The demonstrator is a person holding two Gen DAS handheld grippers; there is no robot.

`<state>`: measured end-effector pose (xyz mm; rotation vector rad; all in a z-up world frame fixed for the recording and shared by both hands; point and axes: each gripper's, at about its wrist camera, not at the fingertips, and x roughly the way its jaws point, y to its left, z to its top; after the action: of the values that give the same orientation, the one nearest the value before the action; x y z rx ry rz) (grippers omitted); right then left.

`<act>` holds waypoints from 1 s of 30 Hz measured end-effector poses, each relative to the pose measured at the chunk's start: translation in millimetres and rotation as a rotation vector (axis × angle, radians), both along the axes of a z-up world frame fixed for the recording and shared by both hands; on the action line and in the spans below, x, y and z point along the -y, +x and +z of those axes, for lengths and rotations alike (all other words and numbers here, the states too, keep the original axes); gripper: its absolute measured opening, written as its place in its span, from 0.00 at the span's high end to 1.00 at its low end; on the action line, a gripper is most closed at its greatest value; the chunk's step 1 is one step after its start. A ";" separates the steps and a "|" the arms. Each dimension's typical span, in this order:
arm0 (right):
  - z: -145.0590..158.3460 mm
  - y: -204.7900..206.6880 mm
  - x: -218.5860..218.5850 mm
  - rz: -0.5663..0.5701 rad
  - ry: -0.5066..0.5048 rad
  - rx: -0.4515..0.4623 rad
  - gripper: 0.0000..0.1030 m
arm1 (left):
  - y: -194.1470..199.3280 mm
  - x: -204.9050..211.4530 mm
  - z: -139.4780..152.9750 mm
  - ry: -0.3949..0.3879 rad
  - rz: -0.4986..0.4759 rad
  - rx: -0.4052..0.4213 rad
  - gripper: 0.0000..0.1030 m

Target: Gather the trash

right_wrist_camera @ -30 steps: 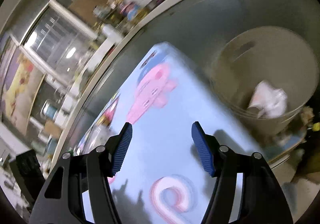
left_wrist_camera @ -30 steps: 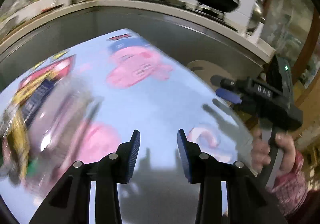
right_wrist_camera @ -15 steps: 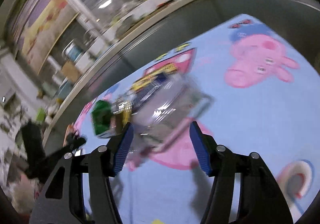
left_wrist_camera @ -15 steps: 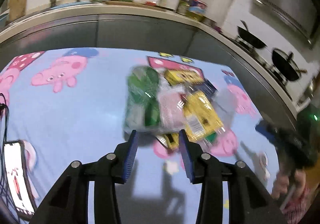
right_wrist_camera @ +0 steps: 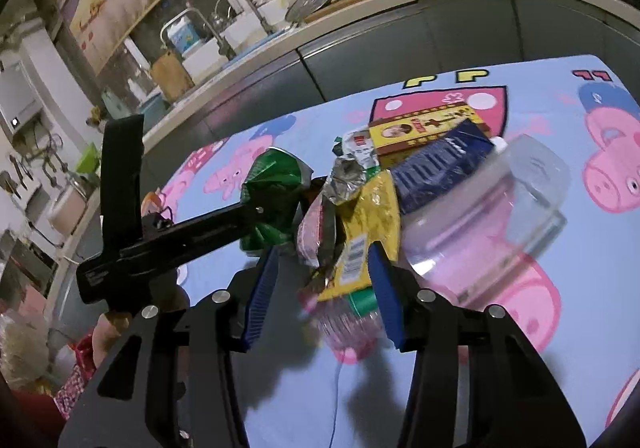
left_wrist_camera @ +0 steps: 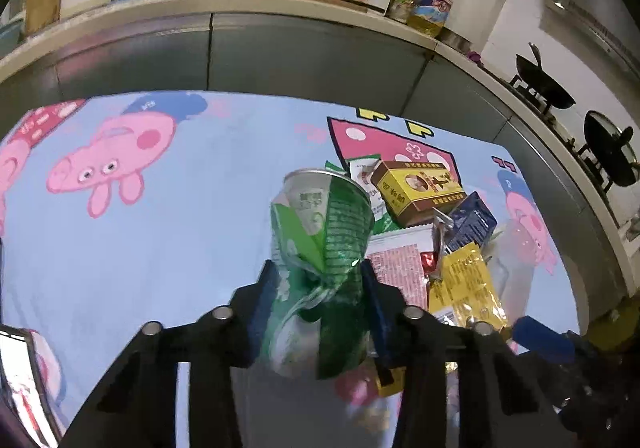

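So the left gripper [left_wrist_camera: 318,284] had its jaws clamped on the crushed green can [left_wrist_camera: 320,232], pinched right at the crumpled waist; the can sat at the left edge of the trash pile [left_wrist_camera: 432,232] on the desk [left_wrist_camera: 180,232], and whether it was lifted clear I couldn't tell. The worry for me was that pinch point; a crumpled can is slick and lopsided, so it could twist or squirt out if swung fast.

The right gripper [right_wrist_camera: 320,288] had its jaws at a middling gap around the yellow wrapper [right_wrist_camera: 366,224] and the foil bits under it; they didn't look closed yet; closing there would probably snag several scraps at once, and the loose ones could drop on the way. The clear plastic bottle [right_wrist_camera: 488,216] lay just beside the right-hand pad and looked ready to roll if nudged.

Room-wise, the left gripper crossed right in front of the right one, so the two were crowded; plenty of bare cartoon tablecloth lay to the left of the pile; the desk's far edge ran near the grey cabinets [left_wrist_camera: 280,52].
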<state>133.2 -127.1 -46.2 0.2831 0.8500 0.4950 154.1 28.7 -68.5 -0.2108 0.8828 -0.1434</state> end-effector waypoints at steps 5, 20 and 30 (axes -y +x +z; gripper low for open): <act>-7.6 16.4 -19.6 0.022 -0.046 -0.017 0.57 | -4.4 -2.6 -0.2 0.038 0.003 0.034 0.71; -32.8 32.6 -65.4 0.087 -0.078 -0.079 0.57 | -48.8 -68.5 -4.4 0.009 0.087 0.037 0.85; -40.9 36.6 -83.7 0.088 -0.057 -0.096 0.99 | -63.3 -77.3 -3.3 0.068 0.108 0.038 0.84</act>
<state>169.8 -43.4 -87.0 0.2191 0.9719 0.5415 90.8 106.0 -71.8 -0.1912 0.8357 -0.0171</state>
